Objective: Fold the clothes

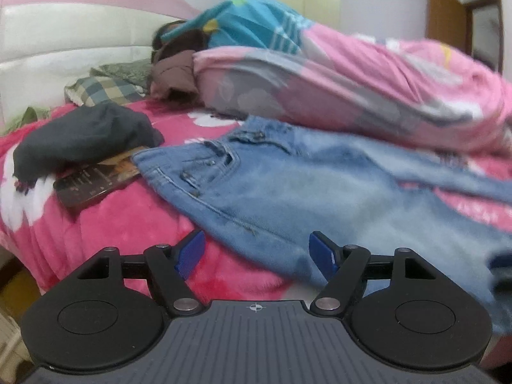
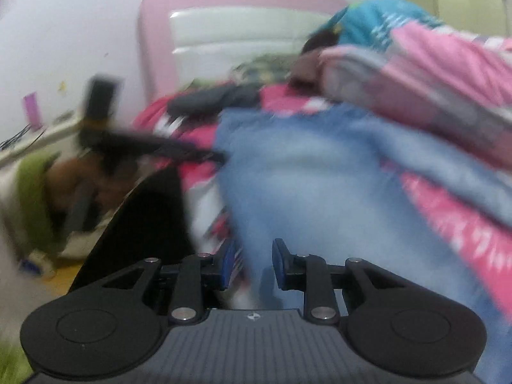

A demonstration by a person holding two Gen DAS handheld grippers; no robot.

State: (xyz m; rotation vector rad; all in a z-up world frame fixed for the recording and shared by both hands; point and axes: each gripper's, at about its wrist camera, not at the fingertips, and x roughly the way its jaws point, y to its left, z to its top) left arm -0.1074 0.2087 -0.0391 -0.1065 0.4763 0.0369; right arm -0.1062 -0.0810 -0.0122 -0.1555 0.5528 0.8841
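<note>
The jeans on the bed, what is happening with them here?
A person with a gripper in each hand is about to fold the light blue jeans, which lie spread on the pink blanket. The left gripper is open at their edge and holds nothing. The right gripper is narrower; blur hides whether it pinches denim.

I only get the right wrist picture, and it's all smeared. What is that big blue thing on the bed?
Observer: Light blue jeans, spread on the pink blanket; the left wrist view shows the waistband and a pocket.
Operator: And the dark lump behind?
Observer: A crumpled dark garment, lying partly over what looks like a dark book.
Operator: Is the other claw holding anything?
Observer: No, the left gripper is open, pressing on nothing.
</note>
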